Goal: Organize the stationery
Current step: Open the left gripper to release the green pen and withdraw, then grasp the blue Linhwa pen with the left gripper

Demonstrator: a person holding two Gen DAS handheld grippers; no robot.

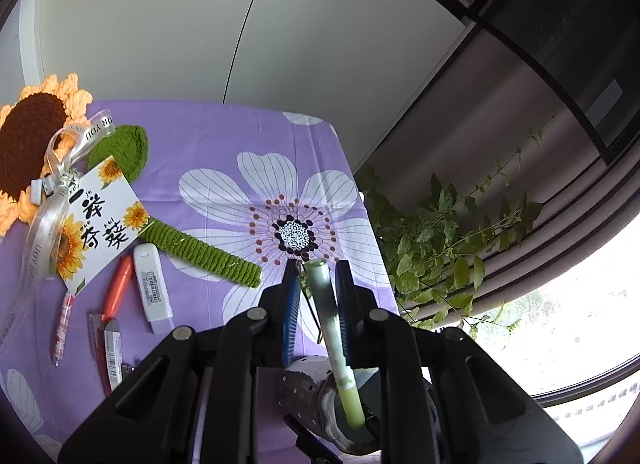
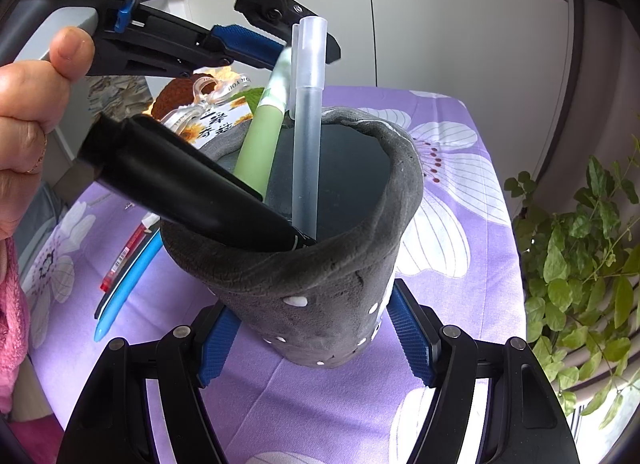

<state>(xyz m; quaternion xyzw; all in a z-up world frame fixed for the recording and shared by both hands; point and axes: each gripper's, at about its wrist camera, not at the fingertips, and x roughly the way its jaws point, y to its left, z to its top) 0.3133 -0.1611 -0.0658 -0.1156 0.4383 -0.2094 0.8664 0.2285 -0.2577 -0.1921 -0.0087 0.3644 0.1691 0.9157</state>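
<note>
The right gripper clasps the grey pen holder, which hides most of the black marker and frosted pen inside. The left gripper pinches the green pen, its lower end in the holder. Beyond, loose pens lie left on the purple cloth; bare cloth reaches the far edge.

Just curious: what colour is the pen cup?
Grey, with small white dots: the pen cup shows best in the right wrist view.
</note>
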